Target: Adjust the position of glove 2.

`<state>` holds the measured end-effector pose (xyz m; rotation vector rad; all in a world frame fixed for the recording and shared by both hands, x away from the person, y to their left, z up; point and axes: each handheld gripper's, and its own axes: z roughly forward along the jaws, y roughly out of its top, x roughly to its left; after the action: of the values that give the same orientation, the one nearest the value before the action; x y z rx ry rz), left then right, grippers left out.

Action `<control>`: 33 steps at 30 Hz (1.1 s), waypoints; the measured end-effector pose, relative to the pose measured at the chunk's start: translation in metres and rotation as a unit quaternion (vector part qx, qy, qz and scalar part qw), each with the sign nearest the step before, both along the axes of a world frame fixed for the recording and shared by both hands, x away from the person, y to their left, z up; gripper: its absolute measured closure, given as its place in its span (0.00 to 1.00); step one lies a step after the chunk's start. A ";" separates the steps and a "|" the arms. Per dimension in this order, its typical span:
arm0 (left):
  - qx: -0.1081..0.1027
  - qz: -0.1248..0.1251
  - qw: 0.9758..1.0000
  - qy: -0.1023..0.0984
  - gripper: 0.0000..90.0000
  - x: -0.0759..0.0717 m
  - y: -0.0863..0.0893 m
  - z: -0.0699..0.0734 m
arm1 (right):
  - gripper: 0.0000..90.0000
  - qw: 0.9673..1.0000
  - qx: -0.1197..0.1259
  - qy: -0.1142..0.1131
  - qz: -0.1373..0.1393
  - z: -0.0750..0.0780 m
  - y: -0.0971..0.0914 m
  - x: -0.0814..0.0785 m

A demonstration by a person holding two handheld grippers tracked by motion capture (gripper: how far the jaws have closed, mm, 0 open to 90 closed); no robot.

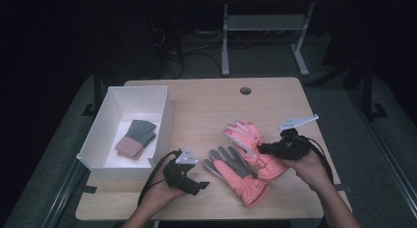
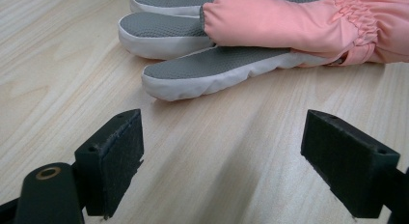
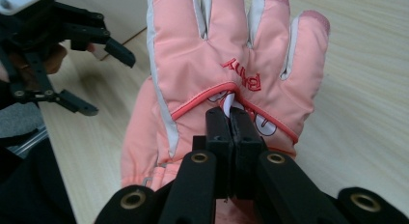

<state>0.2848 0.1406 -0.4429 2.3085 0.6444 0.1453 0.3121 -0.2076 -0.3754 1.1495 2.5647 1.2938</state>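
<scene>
Glove (image 3: 212, 64) — pink, white-trimmed, red embroidered lettering — pinched by right gripper (image 3: 233, 119).

R gripper (image 1: 260, 149) on pink glove (image 1: 248, 137), L gripper (image 1: 200, 185) apart.

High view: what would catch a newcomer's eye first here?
The two pink gloves at the table's middle right: one is pinched on its back by the shut right claw, the other lies palm up, its grey grip side showing. The left claw sits open on the wood just left of them. At the left, a white box holds a grey and pink knit pair.
</scene>
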 end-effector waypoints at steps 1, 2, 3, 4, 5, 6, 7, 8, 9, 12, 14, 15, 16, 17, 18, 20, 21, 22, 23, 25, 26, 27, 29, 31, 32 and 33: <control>0.001 0.000 1.000 0.000 0.17 0.000 0.000 0.000 | 0.98 1.000 0.007 0.004 -0.002 0.000 0.000 -0.005; 0.001 0.001 1.000 0.001 0.17 0.000 -0.001 0.000 | 0.98 1.000 0.011 0.005 0.002 0.001 0.001 -0.008; -0.001 0.002 1.000 0.000 0.17 0.000 -0.001 -0.001 | 0.98 1.000 0.014 0.009 0.004 0.002 0.002 -0.011; -0.003 0.005 1.000 0.003 0.17 0.000 -0.002 -0.001 | 0.98 1.000 0.015 0.007 0.008 0.002 0.004 -0.014; -0.003 0.005 1.000 0.003 0.17 0.000 -0.002 -0.001 | 0.98 1.000 0.015 0.007 0.008 0.002 0.004 -0.014; -0.002 0.006 1.000 0.002 0.17 0.000 -0.002 -0.001 | 0.98 1.000 0.014 0.014 0.011 0.003 0.009 -0.019; -0.002 0.004 1.000 0.001 0.17 0.000 -0.002 -0.001 | 0.98 1.000 0.015 0.013 0.013 0.003 0.011 -0.020; -0.002 0.005 1.000 0.002 0.17 0.000 -0.002 -0.001 | 0.98 1.000 0.014 0.015 0.014 0.003 0.015 -0.021; -0.002 0.005 1.000 0.002 0.17 0.000 -0.002 -0.001 | 0.98 1.000 0.014 0.015 0.014 0.003 0.015 -0.021; 0.001 0.002 1.000 0.001 0.17 -0.001 -0.002 -0.001 | 0.98 1.000 0.011 0.020 0.019 0.001 0.025 -0.022; 0.003 0.001 1.000 0.001 0.17 -0.001 -0.002 -0.001 | 0.98 0.999 0.004 0.027 0.024 -0.003 0.034 -0.022; 0.003 0.001 1.000 0.001 0.17 -0.001 -0.002 -0.001 | 0.98 0.999 0.004 0.027 0.024 -0.003 0.034 -0.022; 0.002 0.002 1.000 0.001 0.17 -0.001 -0.001 0.000 | 0.98 0.999 0.002 0.033 0.026 -0.005 0.040 -0.023; 0.002 0.001 1.000 0.000 0.17 0.000 -0.001 0.000 | 0.98 0.999 0.000 0.032 0.028 -0.007 0.042 -0.023; -0.001 0.004 1.000 0.001 0.17 -0.001 -0.002 -0.001 | 0.98 0.999 -0.003 0.032 0.028 -0.009 0.044 -0.022; 0.004 0.001 1.000 0.000 0.17 -0.001 -0.002 -0.001 | 0.98 0.999 -0.012 0.036 0.023 -0.013 0.049 -0.021; 0.000 0.003 1.000 0.003 0.17 -0.001 -0.003 -0.001 | 0.98 0.999 -0.018 0.041 0.021 -0.015 0.050 -0.020; -0.002 0.003 1.000 0.004 0.17 -0.002 -0.003 -0.001 | 0.98 0.999 -0.018 0.044 0.019 -0.017 0.052 -0.020; -0.002 0.002 1.000 0.004 0.17 -0.002 -0.003 0.000 | 0.98 0.999 -0.017 0.047 0.022 -0.019 0.052 -0.019; -0.002 0.001 1.000 0.004 0.17 -0.002 -0.003 0.000 | 0.98 0.998 -0.017 0.052 0.022 -0.021 0.053 -0.019; 0.006 -0.003 1.000 0.002 0.17 -0.002 -0.003 0.000 | 0.98 0.998 -0.027 0.052 0.021 -0.023 0.056 -0.019; 0.007 -0.003 1.000 0.001 0.17 -0.002 -0.003 0.000 | 0.98 0.998 -0.035 0.051 0.024 -0.025 0.058 -0.019; 0.007 -0.002 1.000 0.002 0.17 -0.002 -0.002 0.000 | 0.98 0.998 -0.042 0.047 0.025 -0.027 0.060 -0.019; 0.004 0.001 1.000 0.004 0.17 -0.002 -0.002 0.000 | 0.96 0.996 -0.059 0.050 0.032 -0.030 0.065 -0.019; 0.003 0.002 1.000 0.003 0.17 -0.001 -0.003 0.000 | 0.92 0.996 -0.074 0.039 0.038 -0.031 0.069 -0.019; 0.003 0.002 1.000 0.004 0.18 -0.001 -0.003 0.000 | 0.89 0.995 -0.080 0.036 0.041 -0.031 0.070 -0.018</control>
<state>0.2836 0.1379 -0.4431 2.3141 0.6542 0.1389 0.2938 -0.1377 -0.4064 1.0924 2.7347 1.0563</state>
